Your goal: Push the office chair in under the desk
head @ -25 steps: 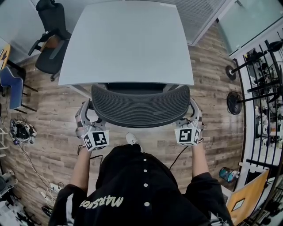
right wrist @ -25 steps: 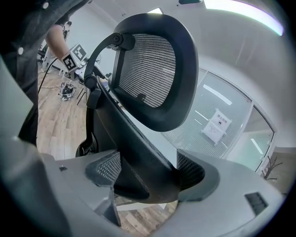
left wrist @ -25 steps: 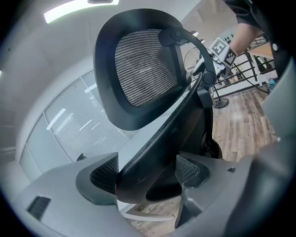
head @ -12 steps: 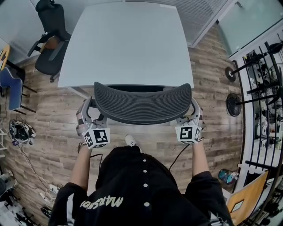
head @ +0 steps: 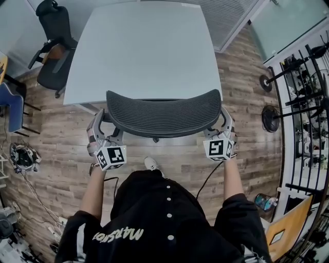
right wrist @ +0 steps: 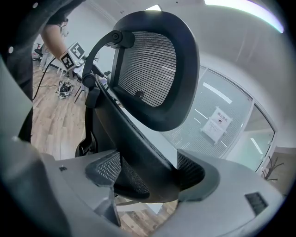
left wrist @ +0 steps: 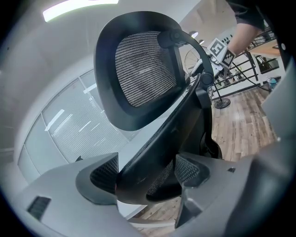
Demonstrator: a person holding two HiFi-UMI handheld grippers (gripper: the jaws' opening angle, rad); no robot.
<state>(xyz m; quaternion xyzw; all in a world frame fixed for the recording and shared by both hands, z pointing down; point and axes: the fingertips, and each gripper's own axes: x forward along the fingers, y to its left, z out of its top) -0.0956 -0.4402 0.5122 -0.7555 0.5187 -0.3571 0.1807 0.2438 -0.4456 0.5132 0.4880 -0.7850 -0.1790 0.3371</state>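
While the left gripper (head: 105, 123) and the right gripper (head: 222, 119) were each clamped on opposite sides of the office chair (head: 162, 113), it sat straight ahead, lying crosswise at the desk (head: 144, 46) edge, equally near both.

Brown wood-plank floor (head: 252, 108) runs throughout. A black swivel office chair (head: 54, 56) stands at far left, a blue chair (head: 11, 110) near it, loose cables (head: 31, 198) on the floor below. A black metal rack (head: 308, 123) lines the right side. Frosted glass partition panels (right wrist: 236, 104) rise beyond, under a bright ceiling light strip (left wrist: 74, 7).
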